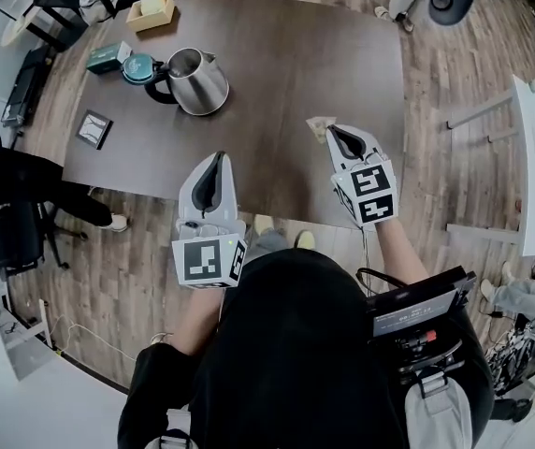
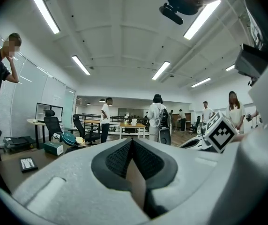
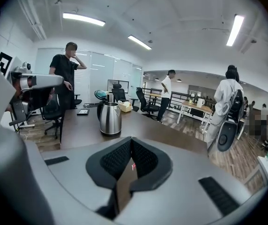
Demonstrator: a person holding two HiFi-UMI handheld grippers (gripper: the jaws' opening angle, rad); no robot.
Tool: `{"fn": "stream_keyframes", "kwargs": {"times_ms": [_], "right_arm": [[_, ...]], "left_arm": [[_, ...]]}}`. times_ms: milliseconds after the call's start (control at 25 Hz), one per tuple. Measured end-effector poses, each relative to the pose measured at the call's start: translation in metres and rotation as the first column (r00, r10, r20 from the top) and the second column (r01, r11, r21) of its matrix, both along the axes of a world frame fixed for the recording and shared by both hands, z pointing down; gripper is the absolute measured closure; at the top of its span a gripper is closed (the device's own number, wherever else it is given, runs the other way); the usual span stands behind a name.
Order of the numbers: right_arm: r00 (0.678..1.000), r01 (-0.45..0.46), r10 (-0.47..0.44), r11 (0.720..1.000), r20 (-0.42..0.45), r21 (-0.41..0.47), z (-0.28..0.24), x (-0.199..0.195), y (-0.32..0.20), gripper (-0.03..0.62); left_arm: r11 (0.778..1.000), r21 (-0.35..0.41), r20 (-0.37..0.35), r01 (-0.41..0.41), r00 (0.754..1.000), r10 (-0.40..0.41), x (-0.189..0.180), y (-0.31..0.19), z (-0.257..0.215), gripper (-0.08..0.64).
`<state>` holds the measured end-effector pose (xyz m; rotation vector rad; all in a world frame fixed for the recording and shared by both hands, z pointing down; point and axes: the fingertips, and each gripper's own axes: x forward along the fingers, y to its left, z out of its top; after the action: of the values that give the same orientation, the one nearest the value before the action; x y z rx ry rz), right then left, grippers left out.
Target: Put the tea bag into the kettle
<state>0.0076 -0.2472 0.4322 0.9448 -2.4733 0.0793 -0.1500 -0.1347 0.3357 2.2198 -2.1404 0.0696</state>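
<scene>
A steel kettle (image 1: 195, 80) (image 3: 109, 118) stands open on the dark table (image 1: 286, 54), far left. Its teal lid (image 1: 139, 67) lies beside it. A small pale tea bag (image 1: 320, 125) lies on the table's near right part, just left of the tip of my right gripper (image 1: 334, 130) (image 3: 131, 138). That gripper's jaws meet at the tip; a tiny red and white scrap shows low in the gap behind them. My left gripper (image 1: 218, 155) (image 2: 132, 140) hangs shut over the table's near edge with nothing in it, well short of the kettle.
Near the kettle are a teal box (image 1: 108, 56) (image 2: 53, 148), a tissue box (image 1: 151, 9) and a small dark frame (image 1: 93, 129). A seated person (image 1: 6, 181) is at the table's left end. Other people, chairs and desks fill the room beyond.
</scene>
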Motion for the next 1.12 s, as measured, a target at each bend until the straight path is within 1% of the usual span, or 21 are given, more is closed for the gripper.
{"fn": "stream_keyframes", "kwargs": {"times_ms": [280,480,800,1120], "right_arm": [[0.994,0.101,-0.102,0.995,0.030,0.022,-0.013,-0.054,0.002,0.584],[0.987,0.155,-0.156,0.987,0.035,0.035,-0.018,-0.095,0.009,0.584],[0.982,0.181,-0.183,0.982,0.038,0.049,-0.026,-0.138,0.015,0.584],[0.982,0.180,-0.182,0.982,0.040,0.060,-0.030,-0.179,0.014,0.584]], "left_arm": [[0.997,0.010,0.005,0.076,0.997,-0.076,-0.031,0.013,-0.004,0.557],[0.992,0.006,-0.001,0.123,0.992,-0.123,-0.062,0.026,0.000,0.557],[0.994,0.011,-0.015,0.111,0.994,-0.111,-0.093,0.022,0.004,0.557],[0.994,0.009,-0.024,0.109,0.994,-0.108,-0.134,0.027,0.007,0.557]]}}
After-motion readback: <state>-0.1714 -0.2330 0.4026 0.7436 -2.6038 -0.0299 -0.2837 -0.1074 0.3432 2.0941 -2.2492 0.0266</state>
